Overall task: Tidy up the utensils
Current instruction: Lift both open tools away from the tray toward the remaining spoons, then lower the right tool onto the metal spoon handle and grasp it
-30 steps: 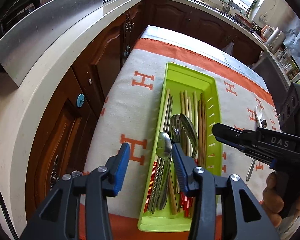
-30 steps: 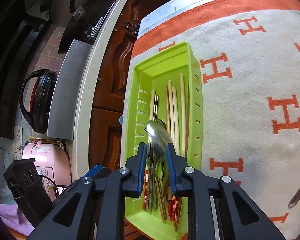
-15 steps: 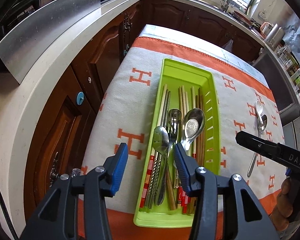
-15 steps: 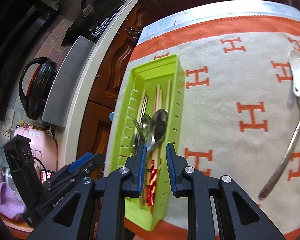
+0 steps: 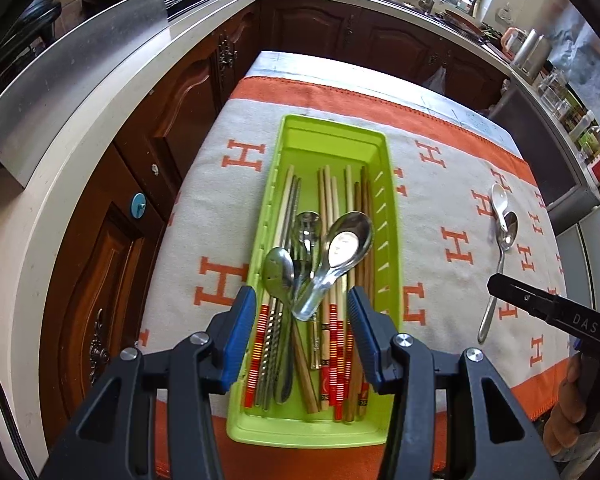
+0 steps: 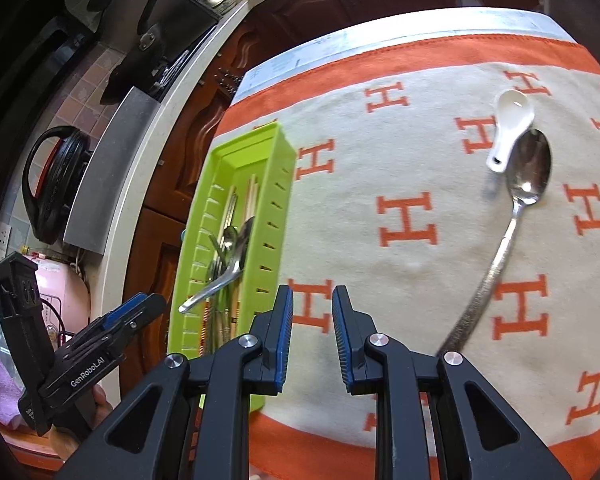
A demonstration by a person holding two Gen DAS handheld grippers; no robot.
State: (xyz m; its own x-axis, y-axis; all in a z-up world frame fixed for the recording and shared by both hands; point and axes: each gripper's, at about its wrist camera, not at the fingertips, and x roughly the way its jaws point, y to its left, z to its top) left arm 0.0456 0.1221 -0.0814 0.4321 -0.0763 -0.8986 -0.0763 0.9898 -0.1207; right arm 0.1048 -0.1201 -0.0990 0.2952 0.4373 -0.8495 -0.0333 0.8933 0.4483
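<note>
A lime-green tray [image 5: 332,136] lies on the cloth and holds several chopsticks, a fork and metal spoons. A steel soup spoon [image 5: 340,248] rests on top of them, bowl up. My left gripper [image 5: 302,312] hangs open over the tray's near end with nothing between its fingers. My right gripper [image 6: 312,308] is to the right of the tray [image 6: 284,184], above bare cloth, its jaws a narrow gap apart and empty. Further right lie a white ceramic spoon [image 6: 512,124] and a long metal spoon [image 6: 528,172], touching at their bowls.
The table carries a beige cloth with orange letters and border [image 5: 236,160]. A pale counter and brown cabinet doors [image 5: 172,92] run along the left. A person's hand [image 5: 568,420] holds the right gripper's handle at the lower right.
The right gripper had the steel soup spoon between its jaws over the tray. The spoon now lies in the tray, and the gripper has moved right over the cloth. The left gripper shifted over the tray.
</note>
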